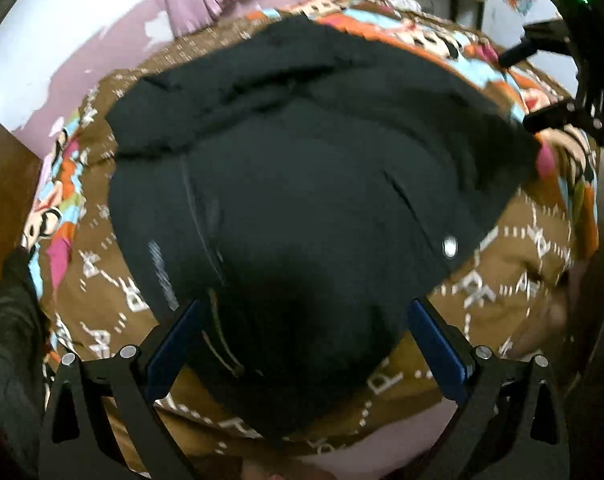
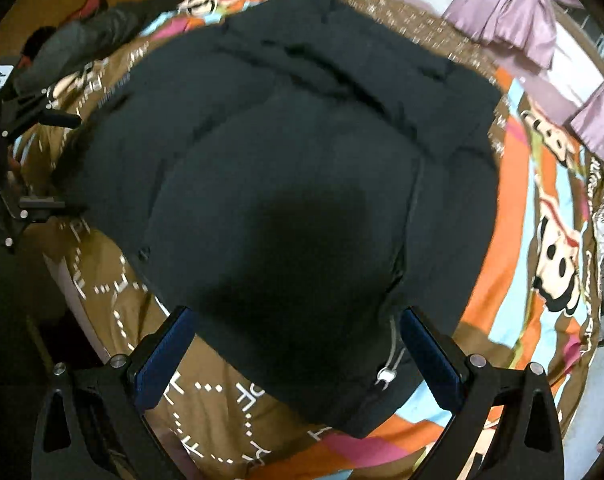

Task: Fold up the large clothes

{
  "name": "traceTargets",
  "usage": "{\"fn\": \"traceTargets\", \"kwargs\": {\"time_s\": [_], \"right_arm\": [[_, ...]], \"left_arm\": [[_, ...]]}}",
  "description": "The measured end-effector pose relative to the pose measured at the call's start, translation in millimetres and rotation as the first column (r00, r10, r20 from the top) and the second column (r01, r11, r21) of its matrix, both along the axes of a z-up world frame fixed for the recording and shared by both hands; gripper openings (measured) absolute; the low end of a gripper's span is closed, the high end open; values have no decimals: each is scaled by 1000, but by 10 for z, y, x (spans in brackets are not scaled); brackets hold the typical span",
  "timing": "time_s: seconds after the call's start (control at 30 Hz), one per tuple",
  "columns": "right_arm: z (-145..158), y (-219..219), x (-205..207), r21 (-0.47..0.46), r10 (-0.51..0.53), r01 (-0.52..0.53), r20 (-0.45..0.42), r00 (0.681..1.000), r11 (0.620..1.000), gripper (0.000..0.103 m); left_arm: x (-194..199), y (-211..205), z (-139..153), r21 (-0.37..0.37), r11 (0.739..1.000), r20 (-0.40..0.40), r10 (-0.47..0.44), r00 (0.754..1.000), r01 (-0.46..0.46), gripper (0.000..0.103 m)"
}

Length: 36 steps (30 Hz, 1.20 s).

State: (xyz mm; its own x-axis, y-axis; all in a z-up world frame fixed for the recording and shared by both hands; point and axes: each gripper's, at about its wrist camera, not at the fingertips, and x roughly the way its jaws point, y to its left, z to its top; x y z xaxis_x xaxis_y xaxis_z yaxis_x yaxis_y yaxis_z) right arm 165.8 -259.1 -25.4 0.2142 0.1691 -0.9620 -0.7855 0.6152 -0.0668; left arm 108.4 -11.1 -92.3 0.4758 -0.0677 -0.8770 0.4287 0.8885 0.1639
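My left black two-finger gripper with blue pads (image 1: 306, 344) hangs with its jaws spread wide, nothing between them. My right black two-finger gripper with blue pads (image 2: 297, 348) likewise gapes, empty. Each gripper shows at the edge of the other's view.

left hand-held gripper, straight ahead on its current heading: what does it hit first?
Most likely the black jacket lying on the patterned bedspread. The left hand-held gripper is open, with the jacket's near edge already between its fingers. Depth is unclear through the fisheye blur.
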Motion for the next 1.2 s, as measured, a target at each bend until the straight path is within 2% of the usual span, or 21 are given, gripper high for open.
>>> {"fn": "traceTargets", "kwargs": {"time_s": [0.07, 0.2, 0.37, 0.53, 0.73, 0.8, 0.83, 0.87, 0.9, 1.03, 1.13, 1.2], "right_arm": [[-129, -14, 0, -16, 4, -4, -31, 1000, 1000, 103], [-362, -11, 7, -56, 22, -27, -80, 997, 998, 103], [-550, -64, 54, -76, 1, -9, -111, 994, 997, 103], [-545, -136, 143, -42, -45, 40, -124, 991, 998, 103], [-552, -179, 92, -55, -25, 19, -109, 994, 998, 103], [-571, -161, 53, -72, 16, -22, -94, 995, 997, 103], [-585, -158, 11, -85, 50, -57, -80, 996, 995, 103], [-602, -156, -43, -100, 93, -99, -62, 994, 990, 103], [-623, -160, -97, -113, 131, -136, -48, 990, 984, 103], [-798, -175, -299, -238, 259, -245, 28, 965, 940, 103], [-1051, -166, -429, -412, 379, -301, 122, 917, 860, 103], [-1100, -158, -416, -432, 371, -279, 143, 918, 858, 101]], "left_arm": [[-38, -19, -136, 10, 1000, -45, -29, 999, 29, 100], [-84, -54, -290, 73, 995, -53, -69, 996, 73, 100], [-41, -19, -492, 157, 986, -51, -44, 998, 51, 100], [-108, -93, -782, 311, 946, -9, -96, 995, 95, 100], [-81, -52, -845, 337, 939, 9, -78, 997, 71, 101], [-73, -24, -841, 343, 937, 8, -74, 997, 67, 98], [-67, -15, -837, 346, 936, 9, -75, 997, 67, 92], [3, 12, -826, 360, 931, 15, -77, 997, 66, 88], [24, 22, -825, 372, 926, 21, -79, 997, 65, 79], [32, 30, -822, 390, 917, 19, -91, 996, 77, 71], [18, 26, -832, 404, 911, 24, -103, 994, 85, 69], [39, 34, -833, 403, 911, 21, -100, 995, 83, 68]]}}
